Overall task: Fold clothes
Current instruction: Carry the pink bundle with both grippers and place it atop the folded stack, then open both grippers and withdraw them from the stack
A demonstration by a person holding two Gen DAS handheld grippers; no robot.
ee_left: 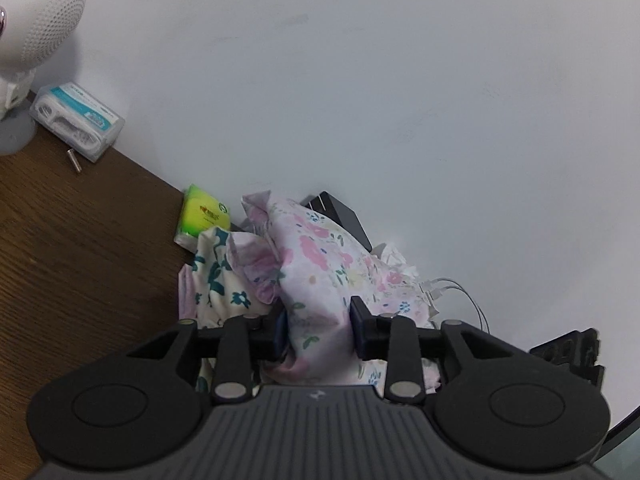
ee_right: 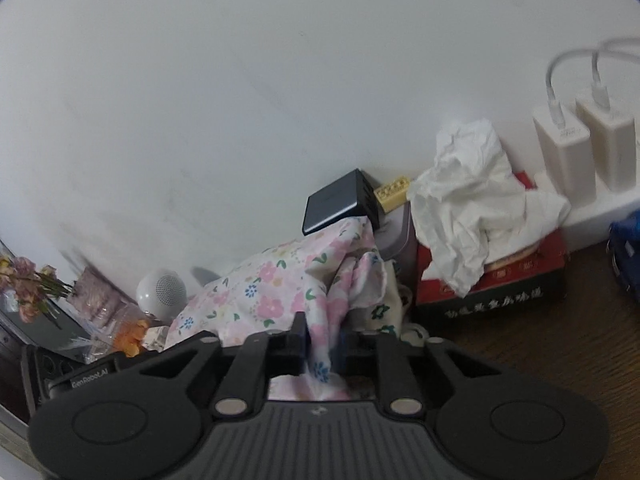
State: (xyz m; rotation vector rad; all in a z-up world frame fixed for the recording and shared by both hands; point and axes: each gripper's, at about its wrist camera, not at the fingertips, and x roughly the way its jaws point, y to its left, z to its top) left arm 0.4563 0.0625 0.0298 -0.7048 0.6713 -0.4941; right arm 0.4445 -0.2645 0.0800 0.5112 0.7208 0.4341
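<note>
A pink floral garment lies bunched on the brown table against the white wall, on top of a cream garment with teal flowers. My left gripper is open, and a thick fold of the floral cloth fills the gap between its jaws. In the right wrist view the same floral garment drapes down toward me. My right gripper is open a little, with a hanging strip of that cloth loose between its fingers. The cream garment shows just right of it.
A green tissue pack, a clear box and a white round device sit to the left. A dark flat box leans on the wall. A red tissue box and white chargers stand to the right.
</note>
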